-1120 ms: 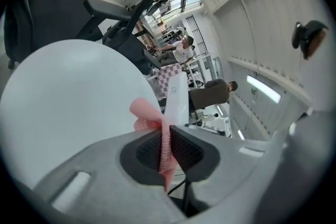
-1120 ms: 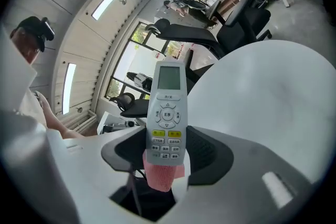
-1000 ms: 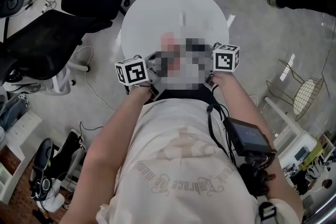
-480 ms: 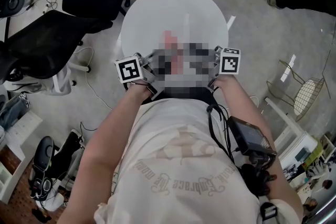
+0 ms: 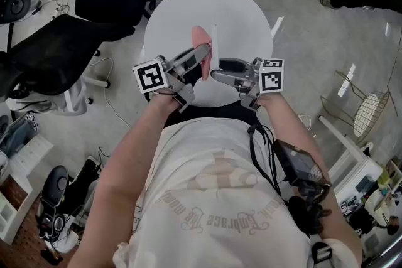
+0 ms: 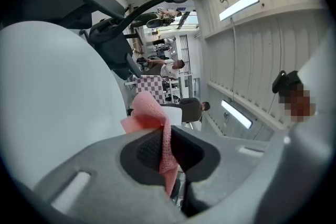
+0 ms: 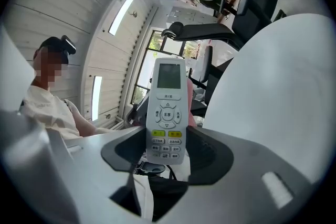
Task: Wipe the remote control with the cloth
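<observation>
2 claws, 1 cloth, 1 remote. Left claw (image 6: 163, 150) clenched on the pink, coarse-weave cloth (image 6: 151, 112), centre frame. Right claw (image 7: 167, 157) grips the slim white rectangular plastic remote (image 7: 168, 107), centre frame, screen end up. Round white desk (image 5: 242, 16) sits upper centre in the head view.

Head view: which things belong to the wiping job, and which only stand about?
For the job:
pink cloth, pinched in the left tongs
remote control, held in the right tongs

Standing about:
round white table
black office chairs
</observation>
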Tool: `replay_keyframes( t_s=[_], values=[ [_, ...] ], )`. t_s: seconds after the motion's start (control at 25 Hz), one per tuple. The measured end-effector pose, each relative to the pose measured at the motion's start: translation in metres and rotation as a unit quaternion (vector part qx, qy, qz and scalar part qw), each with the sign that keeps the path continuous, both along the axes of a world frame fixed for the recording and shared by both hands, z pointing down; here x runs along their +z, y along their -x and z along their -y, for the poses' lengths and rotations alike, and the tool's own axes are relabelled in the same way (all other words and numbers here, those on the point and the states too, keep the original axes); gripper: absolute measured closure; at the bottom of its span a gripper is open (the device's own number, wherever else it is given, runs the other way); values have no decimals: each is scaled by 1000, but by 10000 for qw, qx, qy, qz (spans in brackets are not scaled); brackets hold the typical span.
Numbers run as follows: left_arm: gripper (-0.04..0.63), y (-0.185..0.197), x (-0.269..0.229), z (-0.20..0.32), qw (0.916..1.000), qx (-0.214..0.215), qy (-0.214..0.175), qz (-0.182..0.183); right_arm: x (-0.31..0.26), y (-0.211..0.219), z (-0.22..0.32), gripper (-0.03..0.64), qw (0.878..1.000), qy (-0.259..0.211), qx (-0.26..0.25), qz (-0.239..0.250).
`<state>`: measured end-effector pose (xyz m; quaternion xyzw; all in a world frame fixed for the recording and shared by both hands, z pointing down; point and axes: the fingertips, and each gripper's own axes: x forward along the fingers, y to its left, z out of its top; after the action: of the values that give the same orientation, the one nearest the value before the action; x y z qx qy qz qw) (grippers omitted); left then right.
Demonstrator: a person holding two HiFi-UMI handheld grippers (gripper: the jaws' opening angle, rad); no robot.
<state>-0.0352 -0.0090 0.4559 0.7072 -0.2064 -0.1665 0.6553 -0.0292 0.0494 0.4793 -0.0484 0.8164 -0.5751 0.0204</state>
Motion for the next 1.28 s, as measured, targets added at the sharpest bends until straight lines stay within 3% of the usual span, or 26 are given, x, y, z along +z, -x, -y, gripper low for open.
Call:
replay_keyframes(
  t_s=[0.56, 0.96, 1.12, 1.28],
  values=[
    [571, -8, -20, 38, 9990, 93, -433, 99, 13, 1, -27, 374, 9965, -267, -706, -371],
    [571, -24, 27, -7, 9951, 719, 123, 662, 20, -18, 1, 379, 9983, -205, -170, -523],
    [571, -15, 50, -25, 9901, 790, 52, 1163, 48, -33, 12, 379, 9936, -60, -29, -1125],
    [570, -7, 61, -39, 9858, 772, 166, 1482, 88, -51, 21, 380, 9764, 33, -150, -2154]
  ],
)
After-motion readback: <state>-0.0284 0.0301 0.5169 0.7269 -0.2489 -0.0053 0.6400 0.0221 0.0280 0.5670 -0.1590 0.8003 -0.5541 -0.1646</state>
